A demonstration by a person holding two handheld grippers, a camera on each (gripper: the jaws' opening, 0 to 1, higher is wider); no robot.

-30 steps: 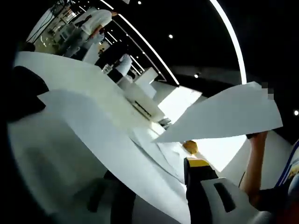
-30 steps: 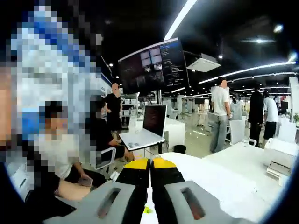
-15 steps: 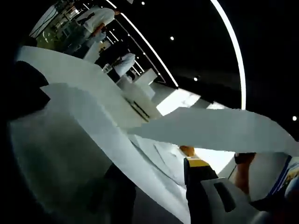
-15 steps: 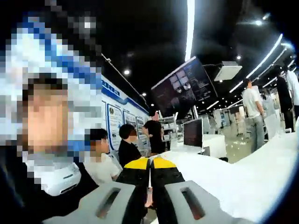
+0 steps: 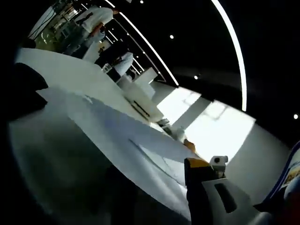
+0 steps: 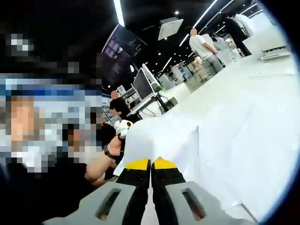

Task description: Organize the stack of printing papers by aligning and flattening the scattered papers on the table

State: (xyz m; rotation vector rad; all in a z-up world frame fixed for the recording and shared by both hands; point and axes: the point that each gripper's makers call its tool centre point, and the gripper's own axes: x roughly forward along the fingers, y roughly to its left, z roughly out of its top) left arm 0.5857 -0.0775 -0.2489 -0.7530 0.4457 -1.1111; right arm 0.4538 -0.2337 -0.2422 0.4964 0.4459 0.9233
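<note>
Half a second ago a big sheet hung in the air across the left gripper view; now that sheet is down, and the papers lie flat on the white tabletop. They spread in a loose, fanned pile from the near edge toward the middle, with their edges not lined up. One yellow-tipped jaw of the left claw rises at the bottom right. Its other jaw is out of sight, so I cannot tell if it is open or closed. A small white thing peeks up just behind the jaw. Far off, people stand near other white desks.

Over in the right gripper view, the camera has swung from the room down to the tabletop. The right claw has its two yellow tips pressed together, closed on the near edge of a white sheet. More papers lie beside it to the right, overlapping. A person's hand is at the sheet's left edge. A screen stands on a desk far behind.
</note>
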